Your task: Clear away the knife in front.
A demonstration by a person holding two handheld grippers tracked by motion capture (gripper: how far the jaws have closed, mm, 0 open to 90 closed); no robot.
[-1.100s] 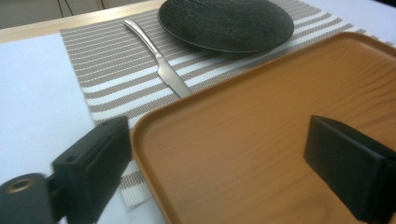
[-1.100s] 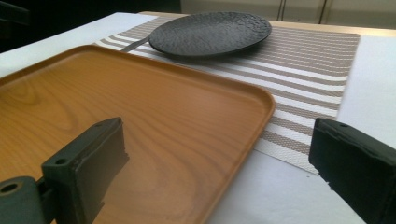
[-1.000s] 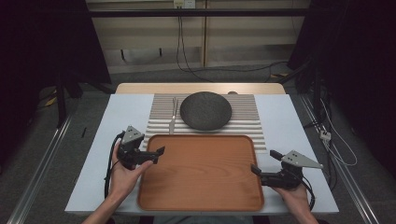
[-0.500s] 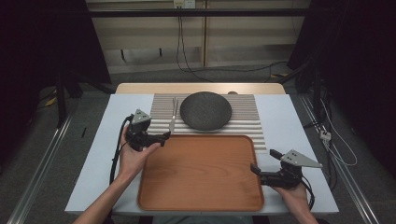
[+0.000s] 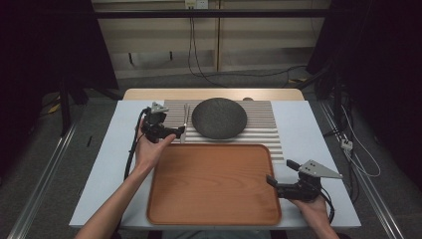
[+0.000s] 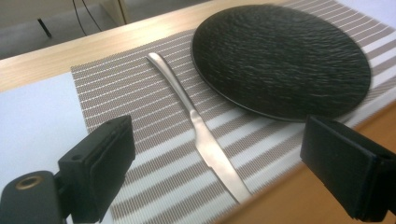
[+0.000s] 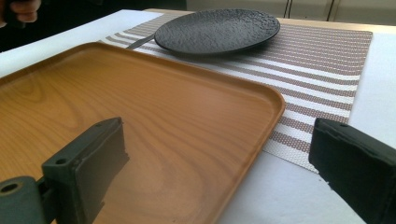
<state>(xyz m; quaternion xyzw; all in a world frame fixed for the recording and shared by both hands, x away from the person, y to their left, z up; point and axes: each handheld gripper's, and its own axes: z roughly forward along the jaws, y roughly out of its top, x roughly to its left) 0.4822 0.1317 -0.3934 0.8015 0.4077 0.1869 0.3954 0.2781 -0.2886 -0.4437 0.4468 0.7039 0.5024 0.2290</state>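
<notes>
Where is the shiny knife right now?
In the high view, the knife lies on the striped mat, left of the black plate, by the left gripper.

**A table in a dim room**

A white table [image 5: 318, 129] with a light wooden far edge stands in the middle of the room. The floor [image 5: 45, 169] around it is grey, and metal rails [image 5: 42, 186] run along it on both sides. Behind the table there is a pale panelled wall [image 5: 164, 45], with black cables [image 5: 191, 50] hanging down it to the floor. Dark curtains [image 5: 45, 45] stand at left and right. More cables [image 5: 356, 149] lie on the floor at right.
</notes>
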